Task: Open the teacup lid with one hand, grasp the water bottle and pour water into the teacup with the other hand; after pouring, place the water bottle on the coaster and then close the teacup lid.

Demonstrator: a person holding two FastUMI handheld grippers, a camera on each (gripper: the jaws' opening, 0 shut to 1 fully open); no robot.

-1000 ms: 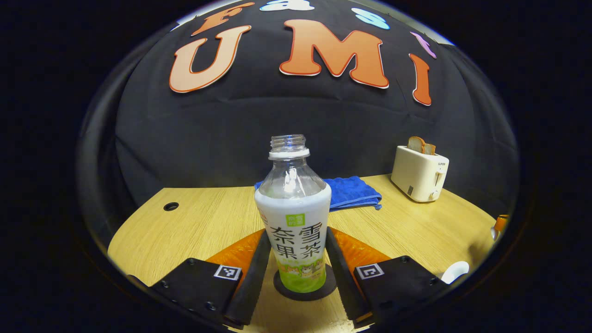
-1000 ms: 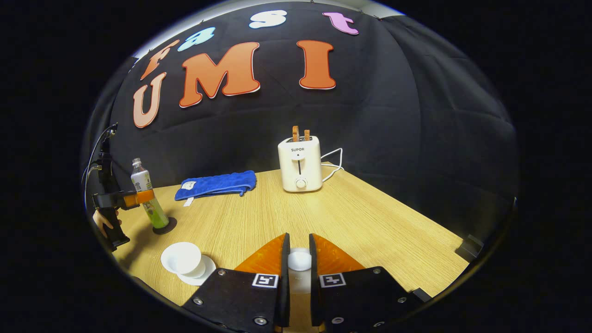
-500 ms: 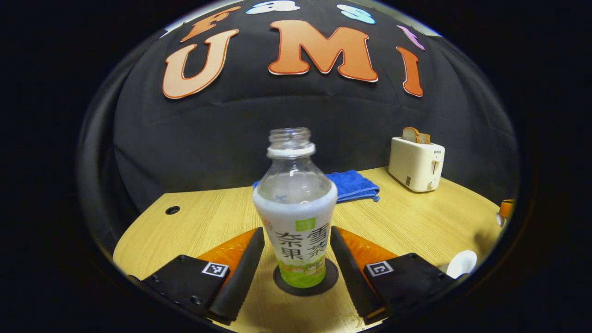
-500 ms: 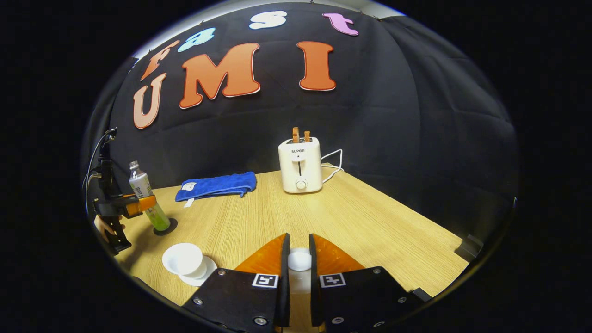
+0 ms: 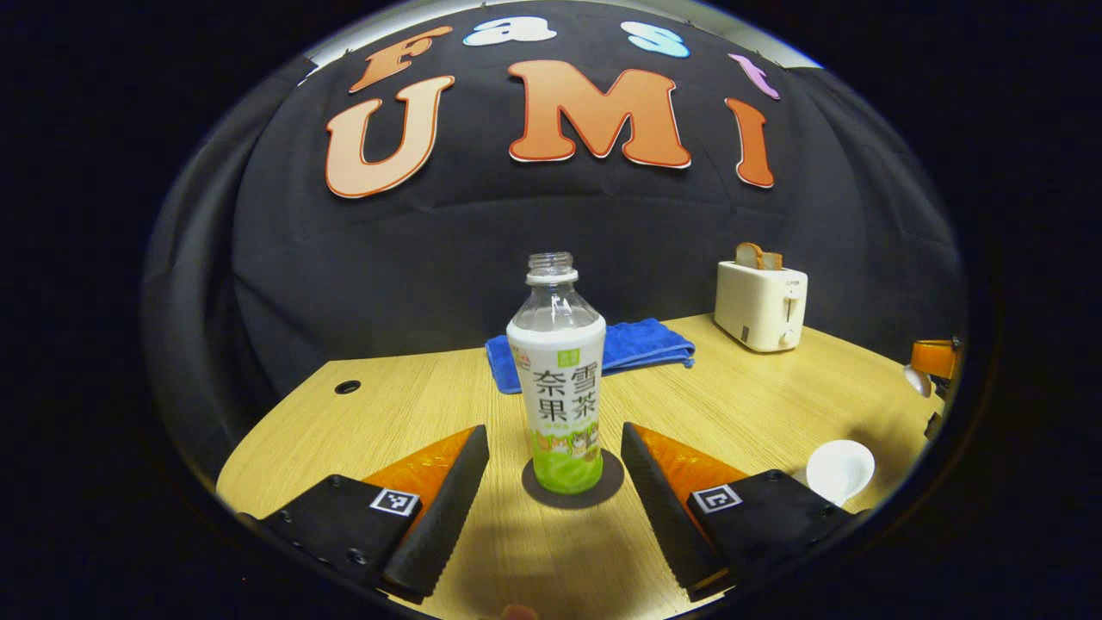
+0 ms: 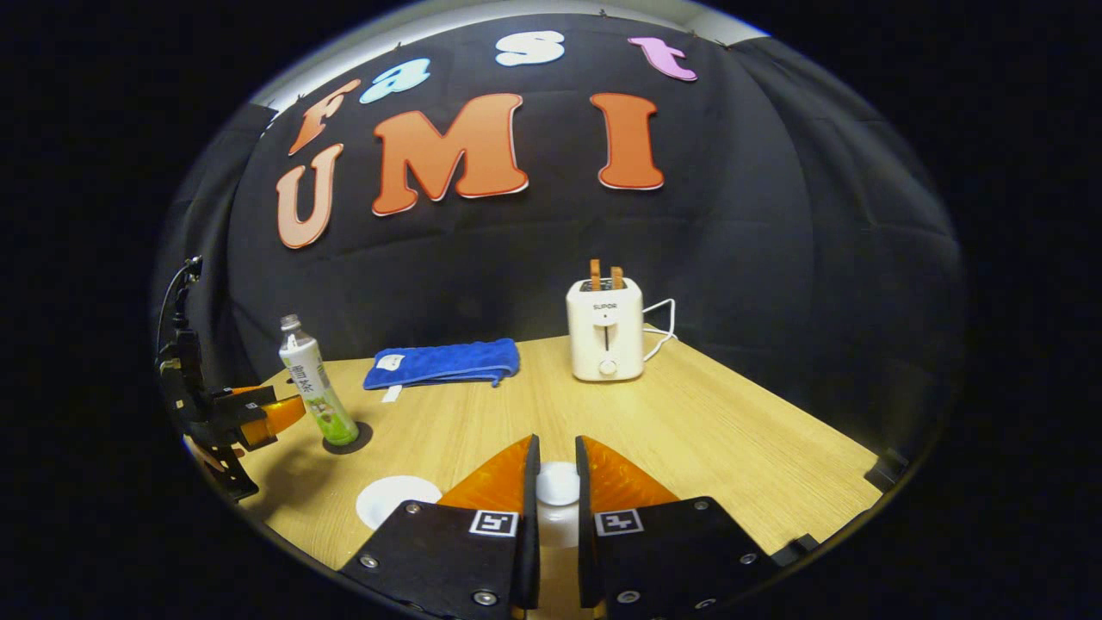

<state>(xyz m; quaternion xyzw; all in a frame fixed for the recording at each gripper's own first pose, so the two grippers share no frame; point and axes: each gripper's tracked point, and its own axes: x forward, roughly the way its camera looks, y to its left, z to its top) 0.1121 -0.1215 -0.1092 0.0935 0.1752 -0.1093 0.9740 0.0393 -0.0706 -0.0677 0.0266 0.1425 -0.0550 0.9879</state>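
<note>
The water bottle [image 5: 557, 379] stands upright and uncapped on the dark round coaster [image 5: 572, 486]. My left gripper [image 5: 553, 435] is open, with a finger on each side of the bottle and a gap to both. In the right gripper view the bottle [image 6: 314, 392], the coaster [image 6: 349, 437] and the left gripper [image 6: 258, 413] sit at the far left. My right gripper [image 6: 556, 448] is shut on the white teacup lid [image 6: 558, 484] above the table. The white teacup [image 6: 398, 499] stands uncovered, partly behind my left finger. The same teacup [image 5: 839, 469] is at the lower right of the left gripper view.
A white toaster [image 6: 605, 329] with bread in its slots stands at the back of the wooden table [image 6: 732, 448], its cord trailing right. A folded blue towel [image 6: 443, 362] lies behind the bottle. A small round hole [image 5: 347, 387] is in the table's far left.
My left gripper has let go of the bottle and drawn back; the bottle stays on the coaster. My right gripper, still holding the lid, has shifted left towards the teacup.
</note>
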